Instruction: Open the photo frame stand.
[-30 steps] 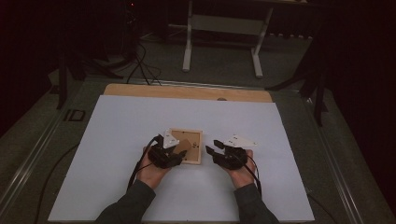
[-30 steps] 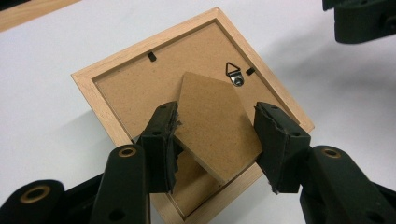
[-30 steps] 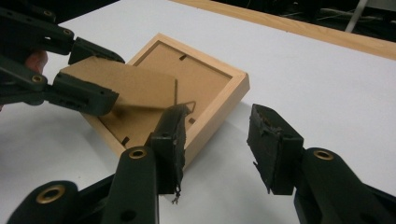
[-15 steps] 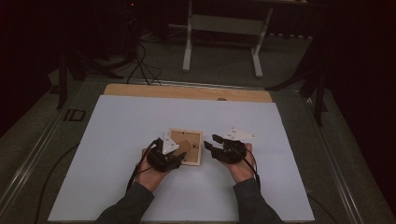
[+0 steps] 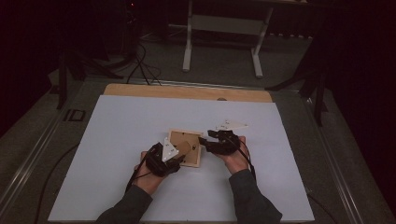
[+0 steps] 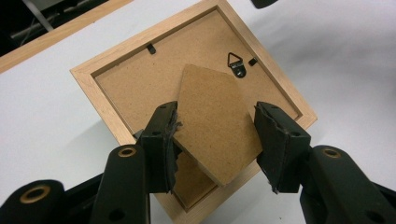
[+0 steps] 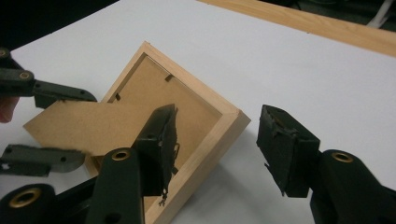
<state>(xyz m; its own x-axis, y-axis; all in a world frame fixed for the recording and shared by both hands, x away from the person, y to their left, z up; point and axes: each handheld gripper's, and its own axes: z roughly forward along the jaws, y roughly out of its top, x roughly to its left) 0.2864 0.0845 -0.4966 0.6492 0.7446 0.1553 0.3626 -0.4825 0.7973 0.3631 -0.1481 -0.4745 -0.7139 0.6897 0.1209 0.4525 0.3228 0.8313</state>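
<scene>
The left gripper [image 5: 180, 150] is holding the brown pointed fibreboard easel stand [image 6: 215, 130] of a small light wooden picture frame [image 5: 196, 158], its jaws set wide across the flap's two side edges and keeping it raised off the frame's back. The right gripper [image 5: 204, 140] is standing open: its jaws have just been opening, and in the right gripper view the frame's near corner [image 7: 233, 122] is sitting between them with a clear gap to the right-hand pad, so nothing is being pinched.

The frame is lying face down near the middle of the white table sheet [image 5: 116, 140], just in front of the person's two hands, with its brown fibreboard backing panel [image 6: 140, 79] facing up. A small black triangular hanger [image 6: 236, 63] and black retaining tabs [image 6: 150, 48] are showing along the backing's edge.

Judging by this, the stand is already swung out from the back, while the frame is not yet set upright on it; lifting and standing it seems to be what is left.

No brand, label or writing is showing on the frame or the sheet.
</scene>
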